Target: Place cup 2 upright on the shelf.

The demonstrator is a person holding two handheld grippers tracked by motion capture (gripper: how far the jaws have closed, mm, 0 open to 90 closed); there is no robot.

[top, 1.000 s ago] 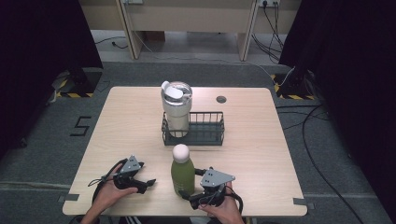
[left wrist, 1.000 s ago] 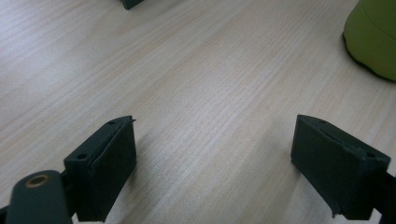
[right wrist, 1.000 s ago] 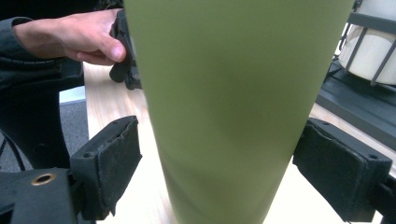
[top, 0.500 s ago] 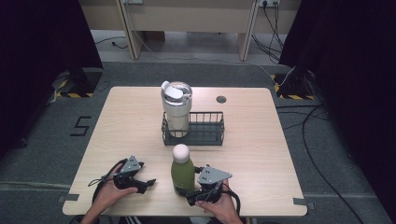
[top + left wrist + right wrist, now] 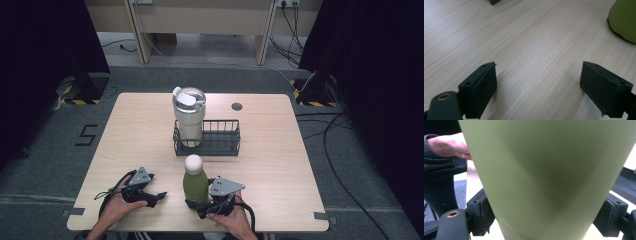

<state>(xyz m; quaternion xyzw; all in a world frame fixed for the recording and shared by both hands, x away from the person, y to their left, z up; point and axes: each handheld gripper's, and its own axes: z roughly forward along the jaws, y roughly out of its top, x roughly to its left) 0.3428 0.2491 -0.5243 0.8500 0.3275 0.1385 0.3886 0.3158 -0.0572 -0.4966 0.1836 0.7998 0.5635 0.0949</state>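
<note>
A: Where is the bottle (image 5: 195, 186) right now?

B: It stands upright near the table's (image 5: 280, 150) front edge, at about 6 o'clock from the basket (image 5: 220, 145). The right gripper (image 5: 204, 206) is at its base, coming in from roughly 4 o'clock. In the right gripper view the green body sits between the jaws, with a pad close on each side. I can't tell whether the pads are pressing yet.

A: And the left gripper (image 5: 161, 196)?

B: It rests on the table at the bottle's 9 o'clock, jaws wide apart and holding nothing; the left gripper view has bare wood between the pads (image 5: 480, 91).

A: So how do I do the grip well?

B: I'd judge the grasp is low. Close squarely on the body so both pads bear evenly, then lift straight up without tilting, since the bottle is tall and top-heavy with that white cap (image 5: 193, 162).

A: Where would it go?

B: Likely the basket's free side, at 3 o'clock of the tumbler (image 5: 189, 116). Clear the wire rim first.
</note>
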